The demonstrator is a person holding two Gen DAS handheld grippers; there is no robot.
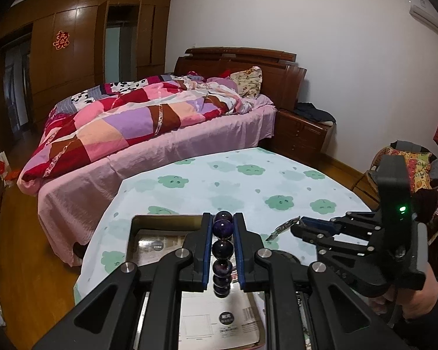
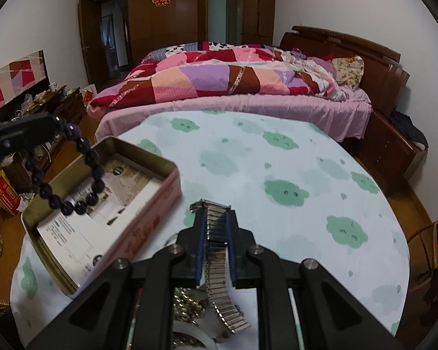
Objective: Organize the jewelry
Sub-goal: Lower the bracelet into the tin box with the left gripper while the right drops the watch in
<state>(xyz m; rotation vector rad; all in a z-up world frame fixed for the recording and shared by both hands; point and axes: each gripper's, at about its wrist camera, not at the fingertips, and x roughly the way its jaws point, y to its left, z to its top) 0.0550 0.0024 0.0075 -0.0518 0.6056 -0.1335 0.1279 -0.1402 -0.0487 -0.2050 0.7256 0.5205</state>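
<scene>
My left gripper (image 1: 222,218) is shut on a dark purple bead bracelet (image 1: 222,250) and holds it above an open pink tin box (image 1: 137,224). In the right wrist view the bracelet (image 2: 70,175) hangs as a loop from the left gripper (image 2: 54,122) over the tin (image 2: 149,215). My right gripper (image 2: 216,213) is shut on a silver metal watch band (image 2: 219,262), held above the table to the right of the tin. The right gripper (image 1: 295,226) also shows in the left wrist view with the band's end (image 1: 283,229) sticking out.
The round table has a light cloth with green clouds (image 2: 277,160). Papers line the tin's bottom (image 2: 81,233). More gold and silver jewelry (image 2: 187,306) lies below my right gripper. A bed (image 2: 233,87) stands behind the table, a cluttered dresser (image 2: 58,102) at left.
</scene>
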